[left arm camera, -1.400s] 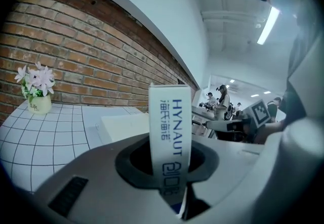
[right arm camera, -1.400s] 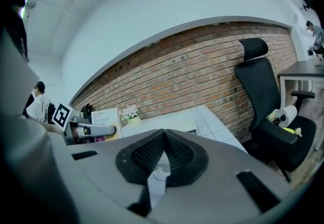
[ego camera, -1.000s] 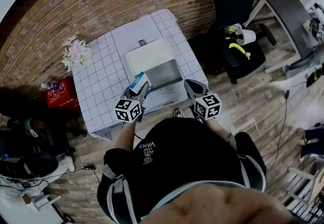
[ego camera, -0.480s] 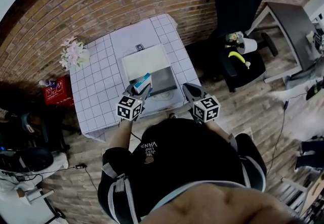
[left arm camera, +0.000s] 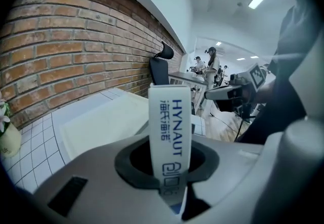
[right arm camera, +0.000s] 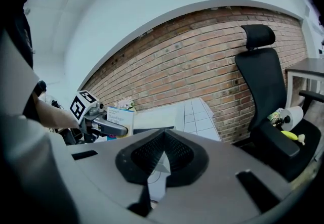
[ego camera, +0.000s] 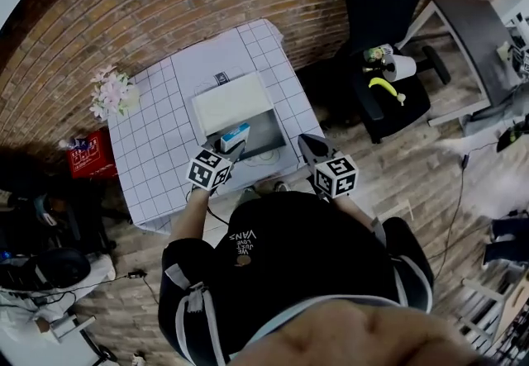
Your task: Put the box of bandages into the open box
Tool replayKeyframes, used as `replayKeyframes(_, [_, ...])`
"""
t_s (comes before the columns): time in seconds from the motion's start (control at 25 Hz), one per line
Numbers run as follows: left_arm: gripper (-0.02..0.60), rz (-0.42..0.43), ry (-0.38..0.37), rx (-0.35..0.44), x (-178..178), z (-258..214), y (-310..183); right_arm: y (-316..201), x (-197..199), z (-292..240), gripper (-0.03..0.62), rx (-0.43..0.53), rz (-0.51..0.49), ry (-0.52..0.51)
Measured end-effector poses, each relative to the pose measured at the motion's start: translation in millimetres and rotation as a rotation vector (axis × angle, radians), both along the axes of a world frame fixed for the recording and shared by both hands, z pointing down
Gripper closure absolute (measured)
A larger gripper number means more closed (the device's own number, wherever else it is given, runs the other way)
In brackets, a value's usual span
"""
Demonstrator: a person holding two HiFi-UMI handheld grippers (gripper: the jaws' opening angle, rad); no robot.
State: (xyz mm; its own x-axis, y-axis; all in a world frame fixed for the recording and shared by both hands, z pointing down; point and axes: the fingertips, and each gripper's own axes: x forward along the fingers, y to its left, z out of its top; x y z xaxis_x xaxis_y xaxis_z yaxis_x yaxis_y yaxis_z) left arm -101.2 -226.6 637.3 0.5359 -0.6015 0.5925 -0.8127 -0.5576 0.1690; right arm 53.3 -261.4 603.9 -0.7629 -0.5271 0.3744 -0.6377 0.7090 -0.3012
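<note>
Now that my left gripper (ego camera: 232,149), clamped on the box of bandages (ego camera: 235,136), has carried it over the open box's (ego camera: 266,135) near edge, my shut, empty right gripper (ego camera: 309,145) idles and release looks next.

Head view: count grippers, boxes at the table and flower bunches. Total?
Grippers: 2 (left gripper, right gripper)
Boxes: 2 (bandage box, open box)
Flowers: 1 (flower bunch)
Total: 5

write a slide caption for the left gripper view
Left hand-held gripper clamps a white, blue-lettered cardboard bandage box near the white open box
</note>
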Motion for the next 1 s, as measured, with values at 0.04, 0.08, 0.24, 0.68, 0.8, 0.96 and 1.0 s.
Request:
replayKeyframes(0.04, [0.500, 0.011, -0.004, -0.011, -1.0, 1.7, -1.3, 0.0, 0.1, 0.0, 0.597, -0.004, 0.010, 0.002])
replayKeyframes(0.08, [0.500, 0.025, -0.008, -0.023, -1.2, 3.6, -2.5, 0.4, 0.5, -0.4, 0.597, -0.008, 0.019, 0.005])
replayKeyframes(0.24, [0.500, 0.100, -0.033, -0.083, -1.0, 11.4, -5.9, 0.5, 0.2, -1.7, 0.597, -0.012, 0.067, 0.011])
replayKeyframes(0.68, [0.500, 0.326, -0.082, -0.199, 8.8, 30.3, -3.4, 4.2, 6.3, -3.5, 0.597, -0.015, 0.220, -0.001])
replayKeyframes(0.8, [0.500, 0.388, -0.093, -0.239, 14.3, 36.5, 2.4, 5.8, 10.5, -3.5, 0.597, -0.018, 0.262, -0.005])
replayKeyframes(0.96, [0.500, 0.438, -0.108, -0.274, 18.0, 42.6, 5.7, 8.8, 12.3, -3.7, 0.597, -0.020, 0.285, 0.000])
replayKeyframes(1.0, [0.500, 0.451, -0.110, -0.284, 19.2, 44.2, 6.3, 9.0, 13.0, -3.7, 0.597, -0.020, 0.290, 0.001])
